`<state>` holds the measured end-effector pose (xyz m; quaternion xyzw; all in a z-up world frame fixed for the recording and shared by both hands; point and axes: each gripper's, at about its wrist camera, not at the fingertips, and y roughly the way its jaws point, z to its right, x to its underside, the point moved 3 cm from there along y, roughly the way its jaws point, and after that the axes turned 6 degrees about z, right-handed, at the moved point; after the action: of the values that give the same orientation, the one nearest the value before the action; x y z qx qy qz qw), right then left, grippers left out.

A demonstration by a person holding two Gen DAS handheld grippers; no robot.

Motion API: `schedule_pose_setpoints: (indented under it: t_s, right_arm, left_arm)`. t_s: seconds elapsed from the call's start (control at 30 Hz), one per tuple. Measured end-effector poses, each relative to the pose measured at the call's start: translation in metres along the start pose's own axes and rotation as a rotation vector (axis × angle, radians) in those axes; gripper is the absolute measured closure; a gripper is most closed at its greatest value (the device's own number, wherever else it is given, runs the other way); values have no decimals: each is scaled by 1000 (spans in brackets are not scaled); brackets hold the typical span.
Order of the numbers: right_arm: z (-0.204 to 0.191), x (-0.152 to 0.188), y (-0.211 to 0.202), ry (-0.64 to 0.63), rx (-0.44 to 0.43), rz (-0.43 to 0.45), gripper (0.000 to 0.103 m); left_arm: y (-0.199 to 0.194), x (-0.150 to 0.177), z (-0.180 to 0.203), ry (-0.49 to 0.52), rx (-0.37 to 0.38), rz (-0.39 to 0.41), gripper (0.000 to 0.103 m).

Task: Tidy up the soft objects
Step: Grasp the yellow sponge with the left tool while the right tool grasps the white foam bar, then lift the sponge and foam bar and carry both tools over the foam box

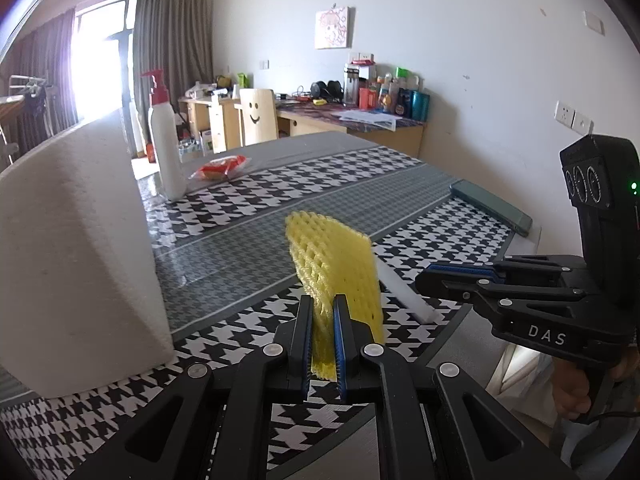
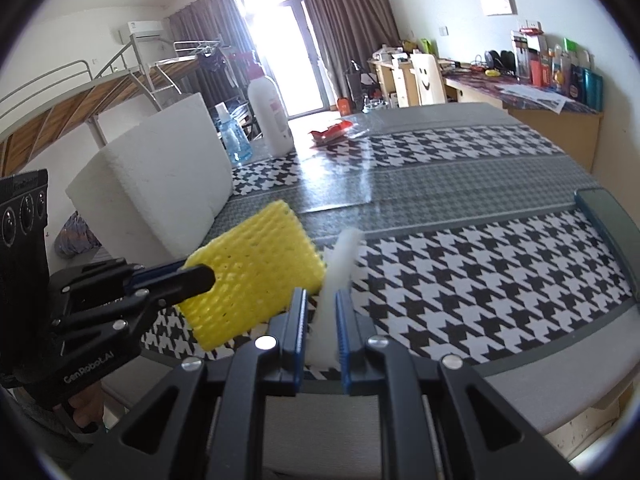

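Note:
My left gripper [image 1: 323,328] is shut on a yellow foam net sleeve [image 1: 336,264] and holds it upright above the houndstooth table [image 1: 248,200]. The sleeve also shows in the right wrist view [image 2: 256,268], with the left gripper [image 2: 196,276] clamped on its left edge. My right gripper [image 2: 322,320] is shut on a white foam strip [image 2: 338,264], held just right of the yellow sleeve. In the left wrist view the right gripper [image 1: 460,276] is at the right, and the white strip [image 1: 404,292] pokes out from it.
A large white foam block [image 1: 76,248] stands on the table's left side, also seen in the right wrist view [image 2: 160,168]. Behind it are a white pump bottle [image 1: 166,140], a red snack packet [image 1: 220,166] and a blue bottle [image 2: 234,136]. A dark green flat object [image 1: 492,206] lies at the right edge.

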<state>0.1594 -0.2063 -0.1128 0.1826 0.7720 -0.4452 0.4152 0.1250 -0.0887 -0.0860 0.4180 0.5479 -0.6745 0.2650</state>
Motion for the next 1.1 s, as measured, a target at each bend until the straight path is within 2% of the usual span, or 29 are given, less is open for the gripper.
schedule_pose_setpoints:
  t_s: [0.03, 0.27, 0.3, 0.4, 0.43, 1.1]
  right_arm:
    - [-2, -1, 0, -6, 0, 0, 90]
    - [-2, -2, 6, -5, 18, -19, 89]
    - [0, -2, 8, -4, 29, -26, 86]
    - [2, -1, 15, 5, 57, -50, 64]
    - [2, -1, 18, 1, 60, -51, 62]
    - [-7, 3, 47, -50, 167, -115, 62]
  left_arm:
    - [-1, 0, 0, 0, -4, 2, 93]
    - [-7, 0, -8, -13, -17, 19, 93]
    - [-7, 0, -7, -13, -19, 18, 93]
    - [-6, 2, -9, -23, -23, 15, 93]
    - [-6, 3, -11, -25, -25, 14, 93]
    - [-8, 6, -21, -44, -34, 16, 93]
